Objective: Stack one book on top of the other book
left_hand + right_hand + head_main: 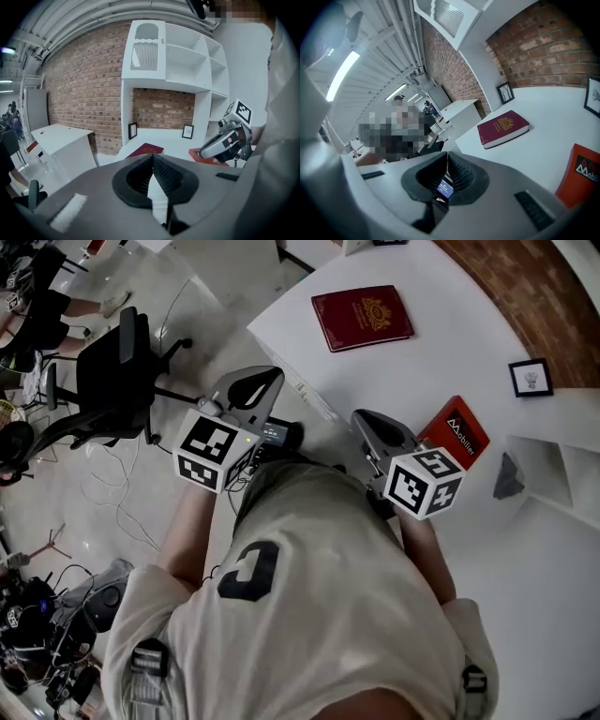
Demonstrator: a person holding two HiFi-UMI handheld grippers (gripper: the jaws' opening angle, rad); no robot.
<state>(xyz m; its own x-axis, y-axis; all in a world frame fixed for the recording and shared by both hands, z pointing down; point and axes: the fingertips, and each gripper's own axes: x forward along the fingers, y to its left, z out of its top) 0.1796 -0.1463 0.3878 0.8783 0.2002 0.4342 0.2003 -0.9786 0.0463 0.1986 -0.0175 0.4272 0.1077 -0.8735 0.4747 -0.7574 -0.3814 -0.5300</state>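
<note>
Head view, looking steeply down over my shoulders: I hold a claw in each hand, near the edge of a white table [469,324]. My left gripper [255,388] hangs over the floor just off the table's corner. My right gripper [378,430] reaches over the table's near edge.

A maroon book [362,317] with a gold crest lies flat on the table, closed, well ahead of both claws. A red book [459,435] with white lettering lies nearer, just beyond my right claw, which hides part of it. The two books are well apart, not stacked.

Left gripper view: my left jaws are pressed together with nothing between them. Only this view shows a white shelf unit [173,56] against a brick wall, and my right claw seen from the side.

Right gripper view: my right jaws meet at their tips and hold nothing. Through the slit below them glows a small lit screen, too small to read. This view shows the maroon book's thickness and pale page edge, which the head view does not.

An office chair [112,371] shows only from above.
</note>
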